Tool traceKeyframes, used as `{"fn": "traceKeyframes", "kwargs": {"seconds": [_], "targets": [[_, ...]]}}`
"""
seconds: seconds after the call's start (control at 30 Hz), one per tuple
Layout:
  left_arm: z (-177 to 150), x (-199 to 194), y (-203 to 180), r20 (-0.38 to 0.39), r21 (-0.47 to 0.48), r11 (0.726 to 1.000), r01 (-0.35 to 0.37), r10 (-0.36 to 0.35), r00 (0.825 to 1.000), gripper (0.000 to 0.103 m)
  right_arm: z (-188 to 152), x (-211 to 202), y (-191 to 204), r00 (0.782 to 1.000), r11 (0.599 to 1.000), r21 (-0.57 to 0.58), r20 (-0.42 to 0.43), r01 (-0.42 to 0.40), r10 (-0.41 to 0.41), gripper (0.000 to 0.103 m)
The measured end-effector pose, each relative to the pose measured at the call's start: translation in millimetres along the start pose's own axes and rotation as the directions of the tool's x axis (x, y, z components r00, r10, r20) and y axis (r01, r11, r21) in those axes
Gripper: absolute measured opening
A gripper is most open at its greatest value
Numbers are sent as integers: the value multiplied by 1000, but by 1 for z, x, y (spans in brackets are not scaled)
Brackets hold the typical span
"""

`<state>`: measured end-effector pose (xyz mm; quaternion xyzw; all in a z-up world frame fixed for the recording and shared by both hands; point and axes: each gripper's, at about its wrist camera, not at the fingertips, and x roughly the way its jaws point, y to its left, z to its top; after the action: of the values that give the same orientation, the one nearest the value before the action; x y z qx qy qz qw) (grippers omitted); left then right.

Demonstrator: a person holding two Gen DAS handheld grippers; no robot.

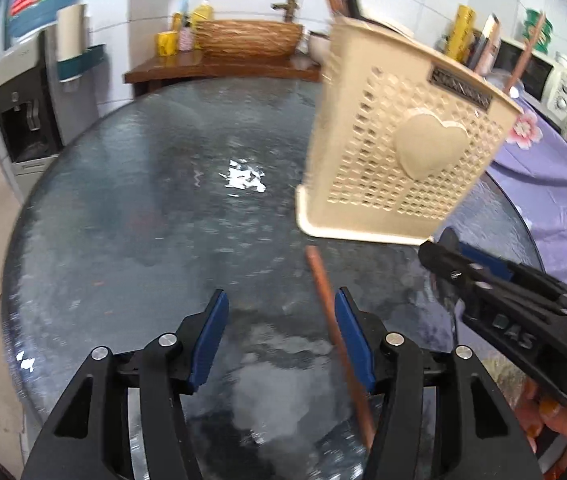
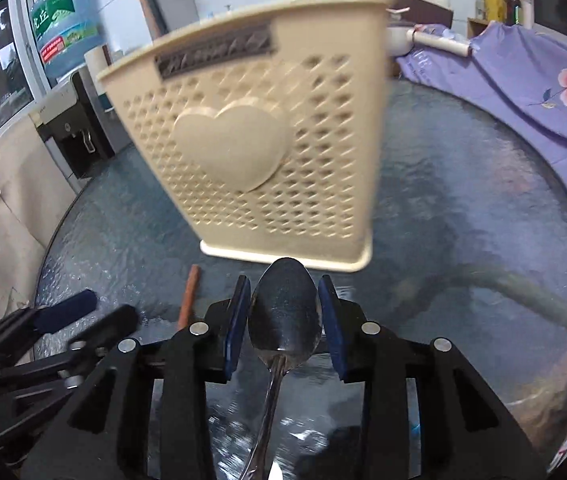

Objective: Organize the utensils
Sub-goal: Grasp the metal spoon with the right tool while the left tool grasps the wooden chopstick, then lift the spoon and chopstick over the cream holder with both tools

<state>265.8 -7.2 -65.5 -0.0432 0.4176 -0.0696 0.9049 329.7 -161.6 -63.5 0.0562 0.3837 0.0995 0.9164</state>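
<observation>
Spoon bowl sits between the right gripper's blue pads, handle running back toward the camera, bowl tip toward the holder; the pads flank it, contact unclear. Left gripper gapes wide, a brown chopstick lying lengthwise on the glass table beside its right pad. Beyond, a beige perforated utensil holder stands on the table, a brown stick rising from it.
</observation>
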Motion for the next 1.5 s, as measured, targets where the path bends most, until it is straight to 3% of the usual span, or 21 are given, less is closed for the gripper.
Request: {"fn": "traceKeyframes", "kwargs": {"seconds": [0.13, 0.3, 0.5, 1.03, 1.3, 1.5], "targets": [[7, 19, -20, -39, 48, 999, -16, 18, 999, 35, -1, -12, -8, 1000, 1000, 10, 16, 3, -3, 36], [9, 33, -28, -81, 56, 998, -34, 39, 996, 24, -3, -21, -9, 999, 1000, -5, 33, 7, -7, 36], [8, 32, -35, -70, 78, 994, -82, 88, 994, 9, -3, -29, -8, 998, 1000, -24, 55, -15, 17, 36], [19, 23, -33, -21, 36, 998, -59, 60, 998, 7, -6, -40, -21, 997, 999, -9, 63, -46, 47, 36], [30, -13, -20, 65, -3, 1000, 3, -3, 998, 7, 2, -54, -20, 993, 997, -23, 90, -71, 73, 36], [34, -51, -20, 149, -6, 998, 58, -56, 987, 7, 11, -70, -21, 987, 994, -29, 120, -104, 107, 36]]}}
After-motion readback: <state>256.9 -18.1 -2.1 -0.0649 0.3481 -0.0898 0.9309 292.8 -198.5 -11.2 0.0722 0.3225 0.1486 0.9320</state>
